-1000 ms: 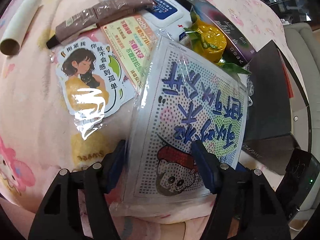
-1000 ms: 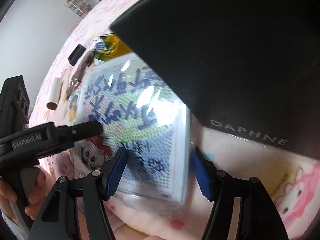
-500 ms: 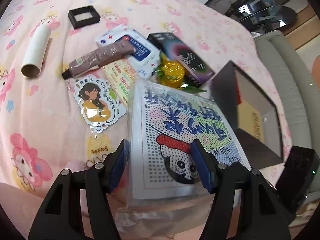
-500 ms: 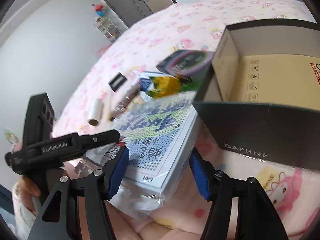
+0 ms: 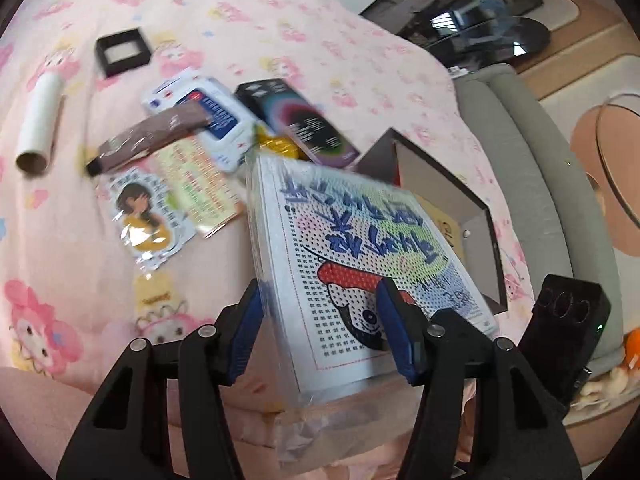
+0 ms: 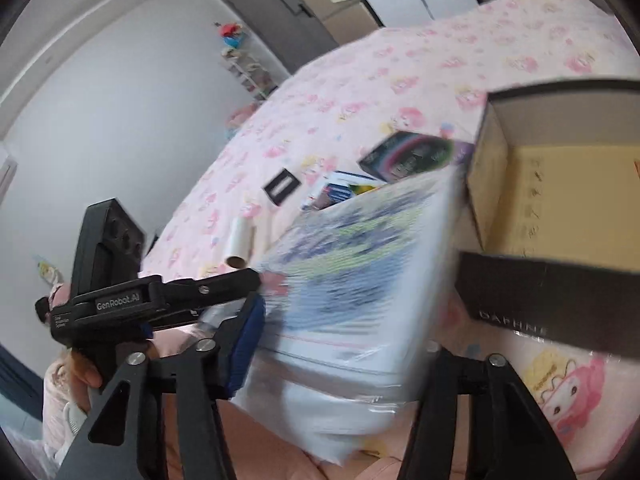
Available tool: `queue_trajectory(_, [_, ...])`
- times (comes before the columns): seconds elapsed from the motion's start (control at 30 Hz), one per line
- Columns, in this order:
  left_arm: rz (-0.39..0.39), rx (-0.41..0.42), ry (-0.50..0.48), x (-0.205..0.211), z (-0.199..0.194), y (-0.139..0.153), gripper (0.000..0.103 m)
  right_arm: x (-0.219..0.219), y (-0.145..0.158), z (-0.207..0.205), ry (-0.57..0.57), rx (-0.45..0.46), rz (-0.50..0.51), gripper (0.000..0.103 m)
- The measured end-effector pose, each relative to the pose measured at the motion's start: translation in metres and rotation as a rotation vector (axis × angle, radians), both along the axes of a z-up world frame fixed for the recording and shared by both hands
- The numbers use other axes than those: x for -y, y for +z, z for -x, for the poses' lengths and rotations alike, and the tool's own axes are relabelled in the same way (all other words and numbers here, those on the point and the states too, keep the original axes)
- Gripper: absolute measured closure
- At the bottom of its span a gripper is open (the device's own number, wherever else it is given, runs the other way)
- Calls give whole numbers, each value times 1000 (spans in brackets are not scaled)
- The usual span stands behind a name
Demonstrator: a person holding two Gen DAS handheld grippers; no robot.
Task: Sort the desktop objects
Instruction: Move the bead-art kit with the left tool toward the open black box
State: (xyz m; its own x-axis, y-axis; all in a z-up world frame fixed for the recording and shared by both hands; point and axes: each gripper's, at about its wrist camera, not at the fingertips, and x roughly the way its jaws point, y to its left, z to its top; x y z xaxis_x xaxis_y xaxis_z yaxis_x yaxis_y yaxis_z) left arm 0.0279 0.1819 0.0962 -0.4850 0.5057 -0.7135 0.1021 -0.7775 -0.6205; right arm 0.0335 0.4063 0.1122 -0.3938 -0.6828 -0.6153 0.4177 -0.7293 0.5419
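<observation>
Both tongs, the left gripper [image 5: 320, 320] and right gripper [image 6: 340, 340], pinch the picture kit [image 5: 360, 248], lifted near the open box [image 5: 448, 208]. Many things, like the paper tube [image 5: 38, 128], wait on the bed [image 5: 280, 20].

Motion-blurred craft kit [image 6: 352, 280]

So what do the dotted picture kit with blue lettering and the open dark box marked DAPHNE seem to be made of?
The dotted picture kit with blue lettering looks like printed card or board in a clear glossy plastic wrap: the film crinkles and glints along its lower edge. The open dark box marked DAPHNE appears to be matte cardboard: thin, stiff walls, dark outside, pale inside, with no shine.
</observation>
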Motion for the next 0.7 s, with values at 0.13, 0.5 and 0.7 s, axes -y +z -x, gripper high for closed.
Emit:
queue_trajectory(0.13, [-10,-4,-37,-18,13,3,45,-11,4,2,-27,-5,-5,54])
queue_trajectory(0.5, [-11,-5,-193,-86,56,2,45,-77,8,19,-171,24,-39,53])
queue_trajectory(0.7, [-42,38,-229,-105,61,-18,50,-102,-8,18,-234,88,-76,51])
